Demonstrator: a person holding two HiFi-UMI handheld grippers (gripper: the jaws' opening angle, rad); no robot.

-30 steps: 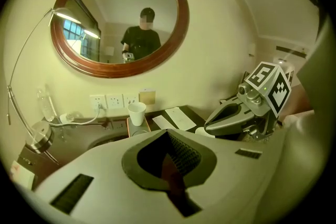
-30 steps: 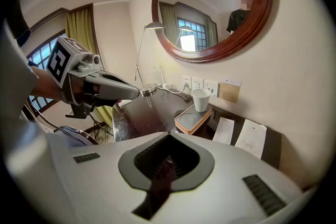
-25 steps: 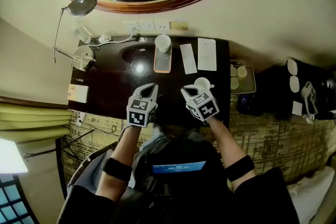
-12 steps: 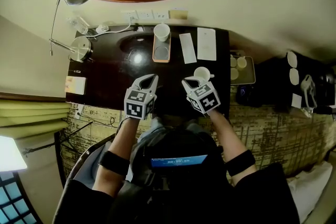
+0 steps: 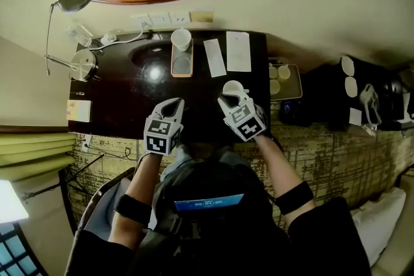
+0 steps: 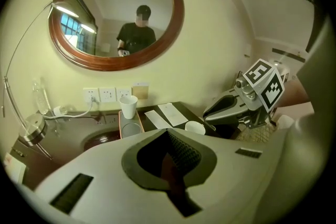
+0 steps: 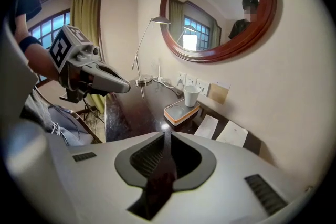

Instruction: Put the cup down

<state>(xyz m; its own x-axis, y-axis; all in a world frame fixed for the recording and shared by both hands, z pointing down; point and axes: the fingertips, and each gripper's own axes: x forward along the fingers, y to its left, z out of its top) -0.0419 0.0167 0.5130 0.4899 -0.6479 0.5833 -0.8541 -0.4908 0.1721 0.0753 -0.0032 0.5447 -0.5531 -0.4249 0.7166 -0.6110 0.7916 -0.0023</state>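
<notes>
The cup (image 5: 232,88) stands upright on the dark table (image 5: 129,100), right of its middle and well apart from the tray (image 5: 182,65) at the far side, so it looks set down. The right gripper (image 5: 226,100) is just near of it with its tips at the cup's rim. Its jaws have just been opening and show only a slim gap with nothing between them. Whether a tip touches the cup I cannot tell. The left gripper (image 5: 173,104) hangs over the near left of the table, jaws pressed together and empty. The main risk is in drawing the right gripper away. With so narrow a gap, a jaw could catch the rim or handle and drag or tip the cup toward the near edge. Spreading wider first and backing off along the jaws' own line should avoid that. A sideways swing to the right could knock the cup toward the papers (image 5: 238,50) or off the table's right side.
</notes>
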